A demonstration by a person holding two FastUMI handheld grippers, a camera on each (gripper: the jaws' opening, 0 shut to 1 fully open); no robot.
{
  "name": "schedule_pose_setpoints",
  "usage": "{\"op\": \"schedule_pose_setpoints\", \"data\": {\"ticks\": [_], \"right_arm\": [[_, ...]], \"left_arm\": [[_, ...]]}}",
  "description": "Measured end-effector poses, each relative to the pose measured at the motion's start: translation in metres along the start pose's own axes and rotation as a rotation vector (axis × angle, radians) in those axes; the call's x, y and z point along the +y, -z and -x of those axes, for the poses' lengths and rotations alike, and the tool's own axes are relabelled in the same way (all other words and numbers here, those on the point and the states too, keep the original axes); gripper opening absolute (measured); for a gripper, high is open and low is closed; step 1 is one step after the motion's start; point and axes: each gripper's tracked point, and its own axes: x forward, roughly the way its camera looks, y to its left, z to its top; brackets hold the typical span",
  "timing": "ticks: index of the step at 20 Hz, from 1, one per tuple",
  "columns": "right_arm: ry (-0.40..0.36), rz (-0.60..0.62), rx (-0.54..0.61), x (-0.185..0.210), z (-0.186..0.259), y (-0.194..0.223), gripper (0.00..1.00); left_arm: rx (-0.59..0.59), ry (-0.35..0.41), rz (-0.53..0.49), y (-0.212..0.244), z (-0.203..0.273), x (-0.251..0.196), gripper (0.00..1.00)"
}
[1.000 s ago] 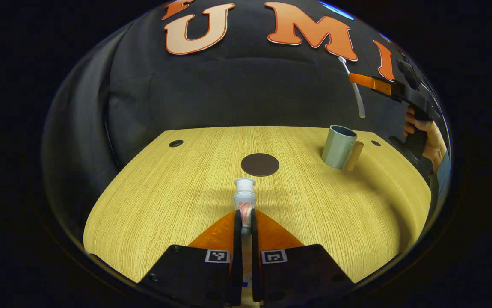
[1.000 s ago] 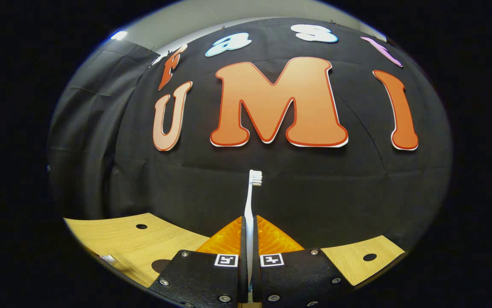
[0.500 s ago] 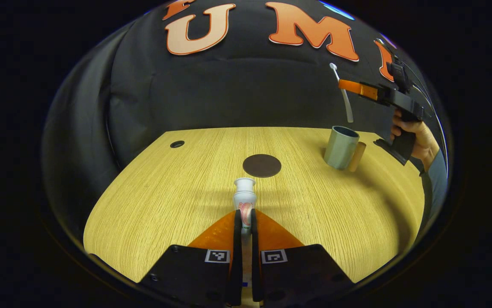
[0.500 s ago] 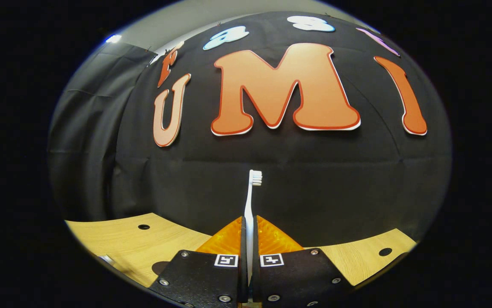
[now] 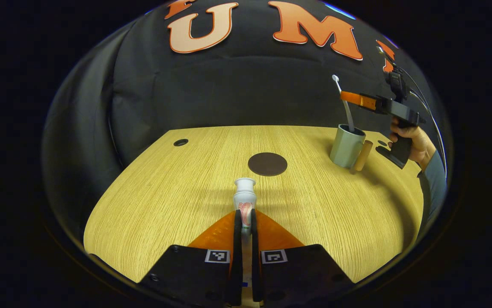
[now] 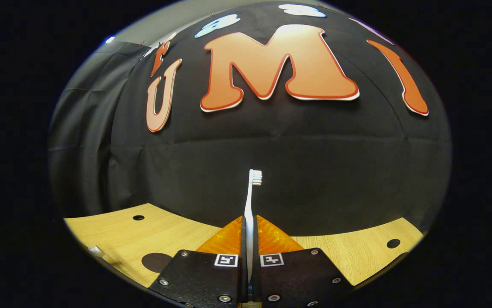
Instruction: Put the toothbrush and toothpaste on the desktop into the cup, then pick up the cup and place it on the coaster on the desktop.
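Observation:
My left gripper (image 5: 245, 216) is shut on a white toothpaste tube (image 5: 244, 197), cap pointing forward, low over the wooden table (image 5: 164, 192). Ahead lies a dark round coaster (image 5: 267, 164). At the far right stands a grey cup (image 5: 347, 146) with a wooden handle. The right gripper (image 5: 345, 95), held by a hand (image 5: 413, 137), grips a white toothbrush (image 5: 344, 105) above the cup, its lower end dipping inside the rim. In the right gripper view my right gripper (image 6: 249, 222) is shut on the toothbrush (image 6: 251, 192), bristles up. The coaster (image 6: 156, 262) shows at the lower left.
Small round holes are set in the tabletop (image 5: 181, 142) near its far corners. Black cloth walls the booth behind the table. Bare wood lies left of the coaster and in front of the cup.
The right gripper has come down with the toothbrush, whose lower end now sits inside the cup. My left gripper and the toothpaste have stayed nearly still.

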Motion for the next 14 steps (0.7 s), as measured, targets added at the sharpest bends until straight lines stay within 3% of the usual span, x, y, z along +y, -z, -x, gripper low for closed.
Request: {"op": "schedule_pose_setpoints", "data": {"ticks": [14], "right_arm": [[-0.007,-0.011,0.132,-0.003,0.007,0.052,0.05]], "left_arm": [[0.004,-0.007,0.022,-0.003,0.003,0.001,0.13]]}}
